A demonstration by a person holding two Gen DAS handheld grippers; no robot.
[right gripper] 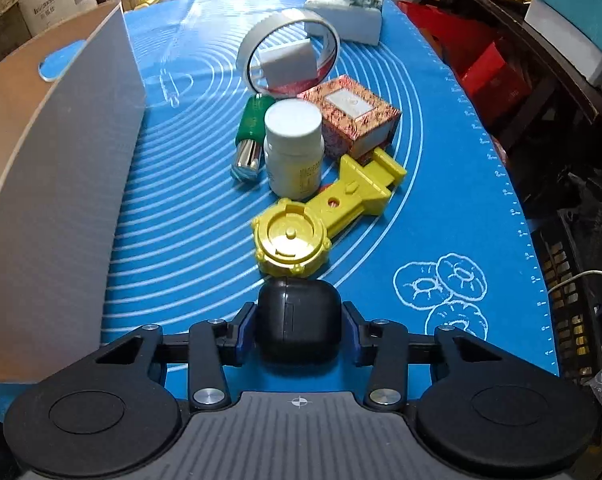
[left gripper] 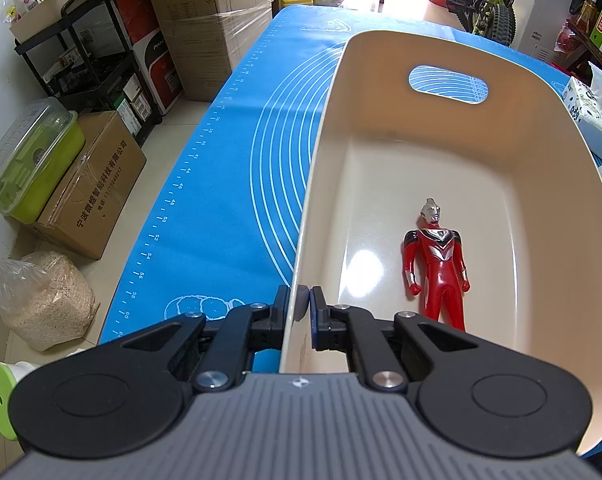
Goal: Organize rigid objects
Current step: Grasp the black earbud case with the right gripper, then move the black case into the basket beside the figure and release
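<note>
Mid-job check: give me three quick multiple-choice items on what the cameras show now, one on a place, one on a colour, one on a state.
1. Where is the red toy figure?
A. on the blue mat
B. on the floor of the cream bin
C. in the right gripper

2. What colour is the case between the right gripper jaws?
A. black
B. yellow
C. green

3. What is the left gripper doing?
A. hanging open
B. holding the white bottle
C. clamped on the bin's wall

Answers: 1 B, it lies flat inside; 2 A, dark rounded shell; 3 C, jaws on either side of the rim.
</note>
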